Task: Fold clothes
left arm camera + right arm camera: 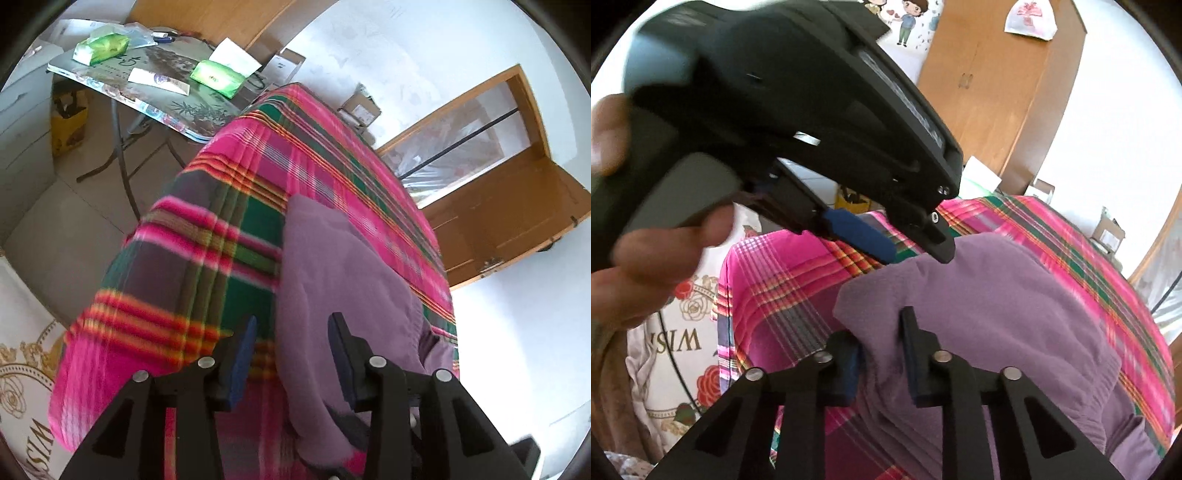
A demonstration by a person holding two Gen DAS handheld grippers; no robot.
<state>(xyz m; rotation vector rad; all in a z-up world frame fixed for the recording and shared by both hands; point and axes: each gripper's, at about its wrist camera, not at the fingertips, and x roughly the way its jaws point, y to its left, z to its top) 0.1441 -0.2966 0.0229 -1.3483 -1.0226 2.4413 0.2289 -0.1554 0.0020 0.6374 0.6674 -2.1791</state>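
Note:
A purple garment (332, 266) lies on a bed covered by a pink and green plaid blanket (229, 206). In the left wrist view my left gripper (293, 319) hangs open just above the garment's left edge, and neither blue pad presses on the cloth. The right wrist view shows my right gripper (875, 323) with its jaws close together and a bunched ridge of the purple garment (997, 302) pinched between them. Farther back in that view a hand (646, 258) holds the left gripper (916, 254) over the garment's far corner.
A folding table (122, 92) with green tissue packs (103, 48) stands beyond the bed's far left. A wooden wardrobe (990, 92) and a wooden door (498, 206) line the walls. A rose-printed pillow (687, 350) lies at the left. Cardboard boxes (360, 107) sit behind the bed.

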